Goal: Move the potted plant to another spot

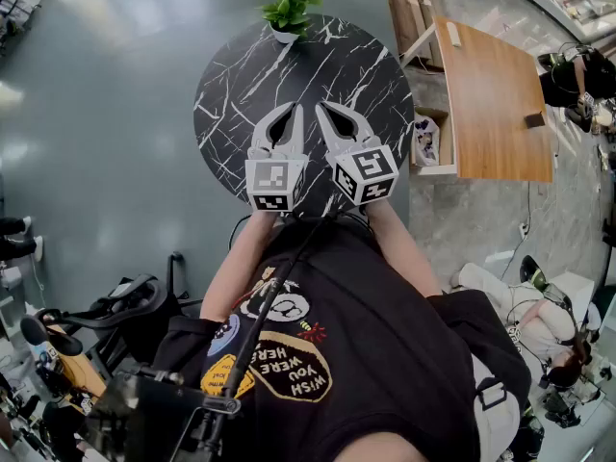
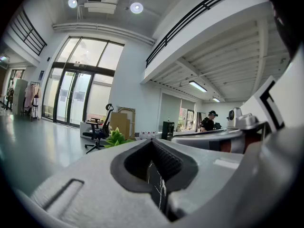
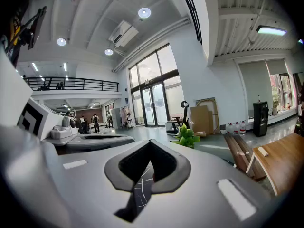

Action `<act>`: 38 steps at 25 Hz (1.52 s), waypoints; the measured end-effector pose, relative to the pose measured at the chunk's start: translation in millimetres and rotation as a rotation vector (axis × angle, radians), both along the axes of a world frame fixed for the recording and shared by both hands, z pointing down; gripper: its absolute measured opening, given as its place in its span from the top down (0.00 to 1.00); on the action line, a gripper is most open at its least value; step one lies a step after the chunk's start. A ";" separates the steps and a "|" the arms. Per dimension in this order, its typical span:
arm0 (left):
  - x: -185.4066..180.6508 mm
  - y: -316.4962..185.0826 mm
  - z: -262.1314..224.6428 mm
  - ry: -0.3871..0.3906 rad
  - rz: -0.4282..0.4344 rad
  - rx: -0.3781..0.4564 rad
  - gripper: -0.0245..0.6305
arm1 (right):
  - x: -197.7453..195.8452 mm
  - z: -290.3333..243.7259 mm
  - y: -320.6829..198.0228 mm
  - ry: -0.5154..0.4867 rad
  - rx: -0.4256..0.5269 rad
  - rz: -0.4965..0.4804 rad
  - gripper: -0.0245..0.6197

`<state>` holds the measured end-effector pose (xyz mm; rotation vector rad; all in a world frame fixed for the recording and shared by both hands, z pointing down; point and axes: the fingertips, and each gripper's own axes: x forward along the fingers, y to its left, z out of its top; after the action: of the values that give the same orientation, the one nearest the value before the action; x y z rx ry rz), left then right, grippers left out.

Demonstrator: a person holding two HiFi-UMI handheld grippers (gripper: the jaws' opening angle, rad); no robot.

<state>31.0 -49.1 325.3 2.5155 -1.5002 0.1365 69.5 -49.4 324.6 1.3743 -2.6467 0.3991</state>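
A small potted plant (image 1: 286, 8) with green leaves in a white pot stands at the far edge of a round black marble table (image 1: 241, 75). Both grippers hover side by side over the near half of the table, well short of the plant. My left gripper (image 1: 295, 112) is shut with nothing in it, and so is my right gripper (image 1: 321, 110). In the left gripper view the plant (image 2: 115, 137) peeks over the left jaw of the left gripper (image 2: 152, 141). In the right gripper view the plant (image 3: 186, 137) shows above and to the right of the right gripper (image 3: 151, 142).
A wooden desk (image 1: 496, 104) stands to the right of the round table, with a low open box (image 1: 428, 142) between them. Wooden planks (image 1: 409, 8) lie beyond. An office chair (image 2: 99, 127) is far behind the plant. An exercise bike (image 1: 87, 325) is at my left.
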 end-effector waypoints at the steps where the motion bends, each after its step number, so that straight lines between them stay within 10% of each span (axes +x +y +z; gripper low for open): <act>1: 0.4 -1.6 0.3 -0.001 -0.002 0.003 0.96 | 1.0 0.3 -1.7 0.000 0.001 0.000 0.96; 24: -14.3 -48.0 63.6 0.012 -0.026 -0.090 0.96 | -12.7 80.5 -41.5 0.053 -0.102 -0.033 0.96; 38: -44.4 -158.6 178.5 -0.011 -0.077 -0.186 0.96 | -43.3 187.6 -161.4 0.118 -0.096 -0.014 0.96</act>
<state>-13.4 -207.7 503.7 2.3129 -1.5103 0.2648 26.2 -210.8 512.2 1.3077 -2.5072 0.4236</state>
